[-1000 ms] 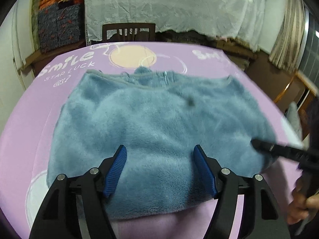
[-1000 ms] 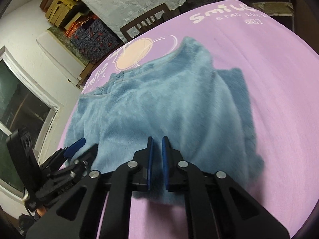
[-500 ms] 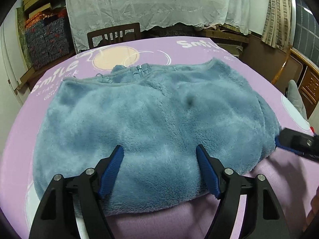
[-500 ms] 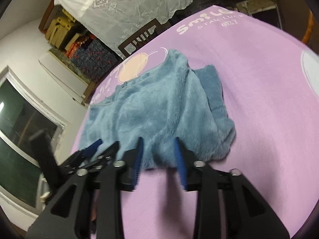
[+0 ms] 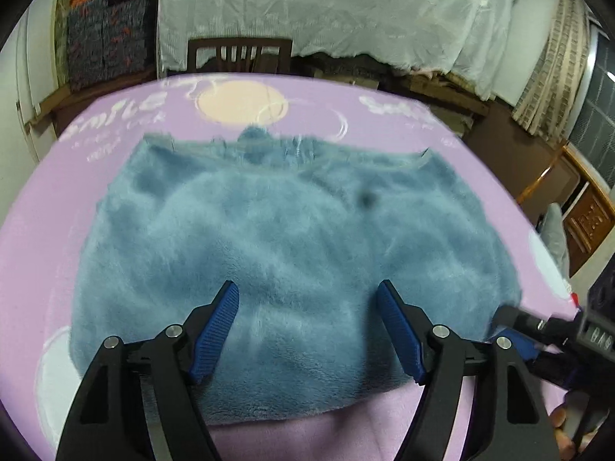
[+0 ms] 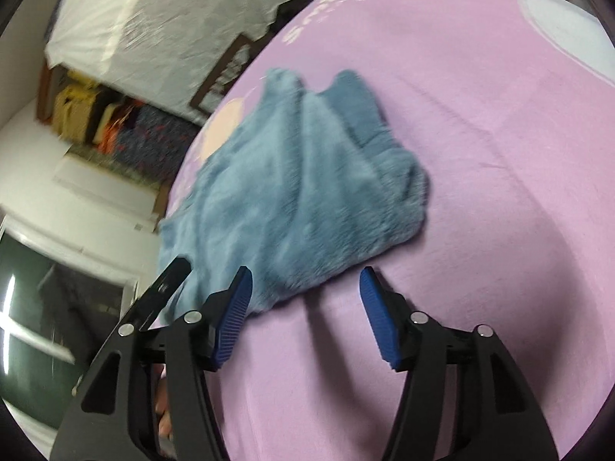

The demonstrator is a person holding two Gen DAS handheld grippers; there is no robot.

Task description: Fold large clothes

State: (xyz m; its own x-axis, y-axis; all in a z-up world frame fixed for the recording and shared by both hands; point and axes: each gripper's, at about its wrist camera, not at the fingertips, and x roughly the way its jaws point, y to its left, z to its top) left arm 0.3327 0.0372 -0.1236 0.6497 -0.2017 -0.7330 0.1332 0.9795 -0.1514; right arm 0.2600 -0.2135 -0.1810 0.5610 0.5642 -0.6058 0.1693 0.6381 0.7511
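Observation:
A blue fleece garment (image 5: 292,246) lies folded on the purple tablecloth (image 5: 46,207), zipper collar at the far side. My left gripper (image 5: 307,292) hovers open over its near edge, with fleece below the gap and neither pad pressing on it. My right gripper (image 6: 305,274) sits at the garment's (image 6: 300,199) right corner with its jaws opening. Only tablecloth (image 6: 499,192) shows between its pads, and the fleece edge brushes past the left pad (image 6: 234,307). In the left wrist view the right gripper (image 5: 515,330) shows at the garment's right edge, with a hand behind it.
A dark wooden chair (image 5: 238,55) stands behind the table's far edge. White lace cloth (image 5: 326,7) drapes furniture beyond it, and patterned boxes (image 5: 103,38) are stacked at the back left. A wooden cabinet (image 5: 588,223) is at the right. A dark window (image 6: 30,307) is beside the table.
The right gripper's jaws, shut over the fleece a second ago, have spread apart. It has rolled and drawn back to the garment's corner. The left gripper stays open and the garment lies as before.

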